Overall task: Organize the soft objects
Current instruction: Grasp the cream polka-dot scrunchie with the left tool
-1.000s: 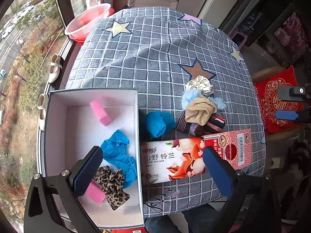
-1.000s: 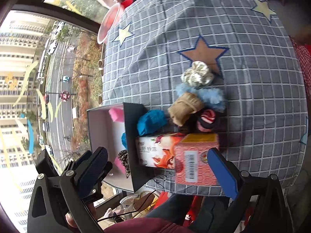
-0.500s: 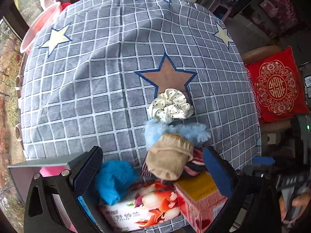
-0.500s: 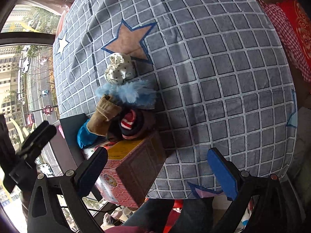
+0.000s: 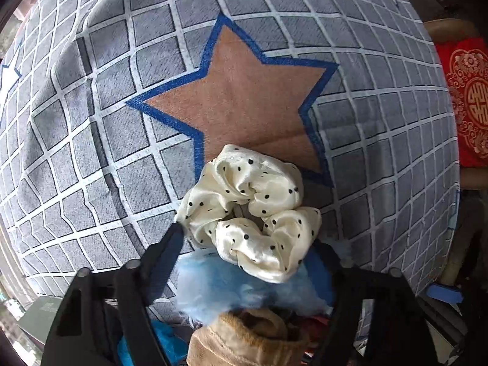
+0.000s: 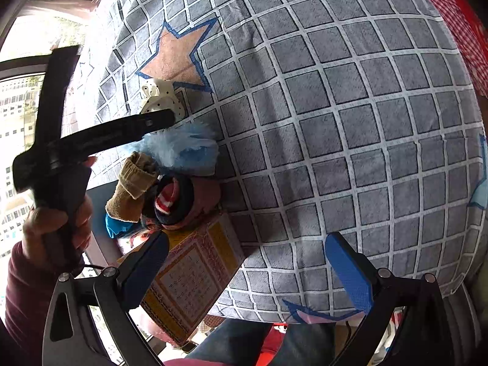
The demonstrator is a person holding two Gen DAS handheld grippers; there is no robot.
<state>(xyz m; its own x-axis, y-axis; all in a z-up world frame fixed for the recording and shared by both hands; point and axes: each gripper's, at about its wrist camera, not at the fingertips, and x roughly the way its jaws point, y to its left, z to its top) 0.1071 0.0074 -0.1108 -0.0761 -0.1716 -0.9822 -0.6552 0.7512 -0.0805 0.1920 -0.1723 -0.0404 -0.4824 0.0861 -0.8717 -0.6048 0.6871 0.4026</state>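
A cream scrunchie with black dots (image 5: pixel 250 216) lies on the grey checked tablecloth (image 5: pixel 106 140) at the tip of a brown star. My left gripper (image 5: pixel 247 244) is open, its fingers on either side of the scrunchie's near part. Behind it lie a fluffy blue scrunchie (image 5: pixel 219 286) and a tan sock (image 5: pixel 247 338). In the right wrist view the scrunchie (image 6: pixel 160 97), blue fluff (image 6: pixel 183 146), tan sock (image 6: pixel 134 183) and a striped sock roll (image 6: pixel 174 198) form a pile. My right gripper (image 6: pixel 247 262) is open and empty above the table's near edge.
A pink and yellow carton (image 6: pixel 189 277) lies by the pile at the table's near edge. A blue cloth (image 6: pixel 114 225) and the dark wall of a box (image 6: pixel 97 238) sit to its left. A red cushion (image 5: pixel 466 97) is on a chair to the right.
My left gripper has moved forward and down onto the pile, and its fingers have narrowed around the dotted scrunchie. My right gripper has drifted right, away from the box.
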